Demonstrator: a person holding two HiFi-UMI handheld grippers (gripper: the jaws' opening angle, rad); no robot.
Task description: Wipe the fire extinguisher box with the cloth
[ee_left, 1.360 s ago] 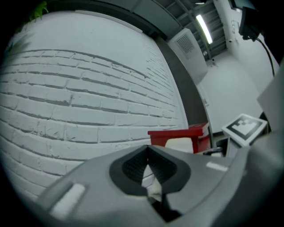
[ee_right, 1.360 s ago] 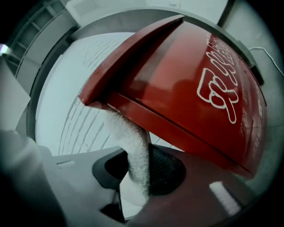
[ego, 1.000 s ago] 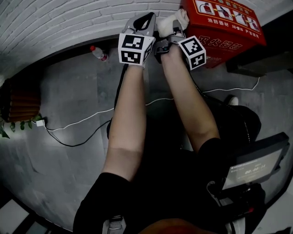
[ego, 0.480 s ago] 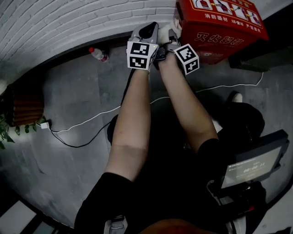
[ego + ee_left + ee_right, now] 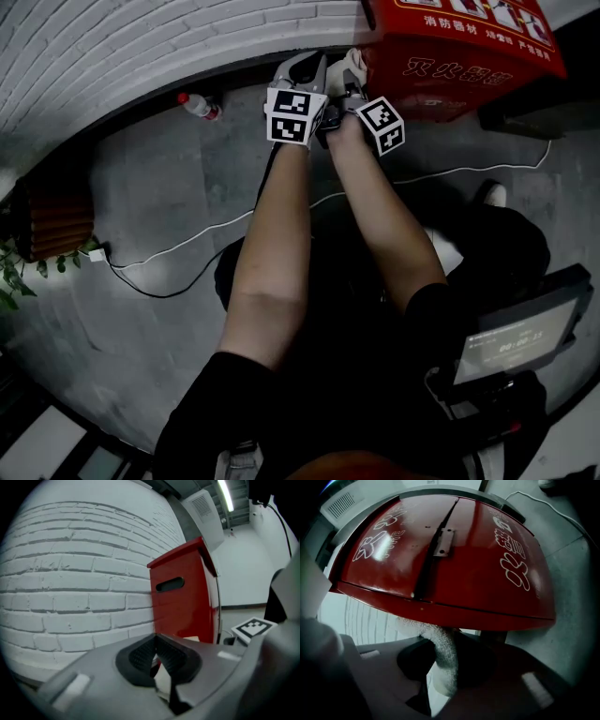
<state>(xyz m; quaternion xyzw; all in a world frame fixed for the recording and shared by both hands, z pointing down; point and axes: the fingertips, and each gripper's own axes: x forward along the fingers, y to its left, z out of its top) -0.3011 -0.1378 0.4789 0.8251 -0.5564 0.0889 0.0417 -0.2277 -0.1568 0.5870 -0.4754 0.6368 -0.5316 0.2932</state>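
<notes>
Both tongs have slid lower along the red box's left side than a second ago, and they now sit closer together. Right tongs [image 5: 443, 644] are clamped on a white terry cloth [image 5: 446, 660]. It bunches between the pads and presses up under the overhanging lip of the fire extinguisher box [image 5: 454, 569]. Left tongs [image 5: 155, 641] are pinched together at the tips with nothing held. They sit just beside the right ones and point at the box's side panel. The box stands close against a white brick wall [image 5: 75, 588].

I judge the wipe is under way at the lid's edge. To do it well, I would spread the cloth flat on the metal, drag it along the lip in one steady line, and keep the hard tongs off the paint.

Room is tight toward the wall. The grey floor [image 5: 159, 187] to the left is open, apart from a plastic bottle [image 5: 195, 105] near the wall and a white cable [image 5: 178, 248] trailing under my arms.
</notes>
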